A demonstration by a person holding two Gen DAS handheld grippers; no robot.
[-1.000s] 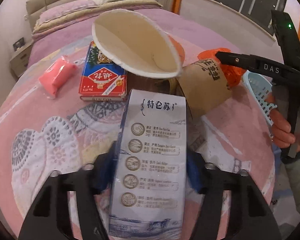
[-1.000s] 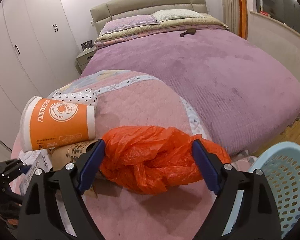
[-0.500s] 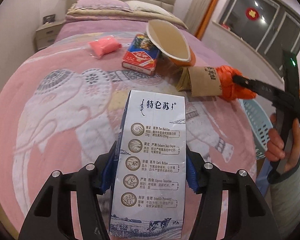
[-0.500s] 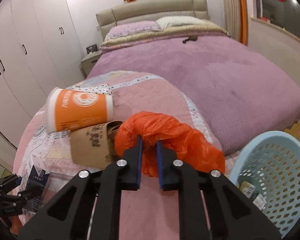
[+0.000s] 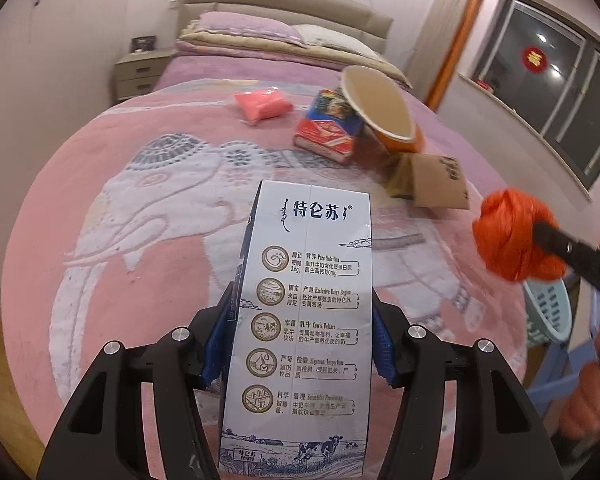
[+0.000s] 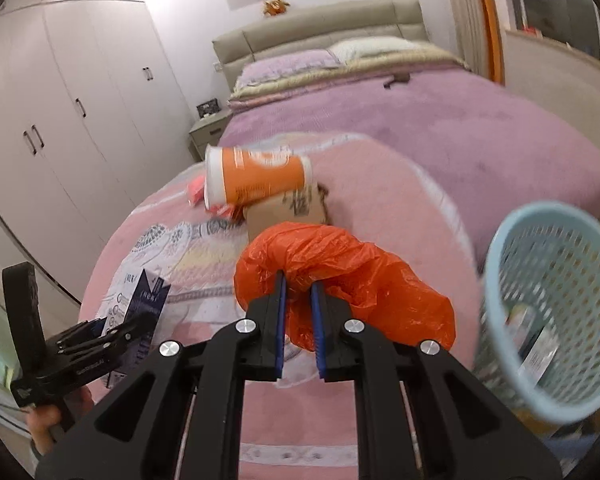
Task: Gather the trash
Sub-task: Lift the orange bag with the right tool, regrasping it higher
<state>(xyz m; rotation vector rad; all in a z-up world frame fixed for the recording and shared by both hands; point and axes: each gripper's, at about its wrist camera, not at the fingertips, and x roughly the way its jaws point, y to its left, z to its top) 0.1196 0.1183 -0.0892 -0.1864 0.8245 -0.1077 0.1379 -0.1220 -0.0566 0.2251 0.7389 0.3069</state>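
My left gripper (image 5: 300,340) is shut on a tall white milk carton (image 5: 304,320), held upright above the pink elephant blanket (image 5: 120,240). The right gripper (image 6: 298,320) is shut on a crumpled orange plastic bag (image 6: 340,268), lifted off the blanket; the same orange bag (image 5: 512,236) shows at the right of the left wrist view. A light blue mesh basket (image 6: 560,304) with some packaging inside stands right of the bag. On the blanket lie an orange paper cup (image 6: 256,178) on its side, a brown cardboard sleeve (image 5: 436,180), a red box (image 5: 328,130) and a pink packet (image 5: 262,105).
The blanket covers the foot of a bed with a purple cover (image 6: 440,120) and pillows at the headboard. White wardrobes (image 6: 60,120) line the left wall, with a nightstand (image 5: 140,74) beside the bed. A window (image 5: 560,92) is on the right.
The right gripper closed on the orange bag and carried it away from the cup and sleeve toward the basket. The left gripper drew back with the carton and rolled.
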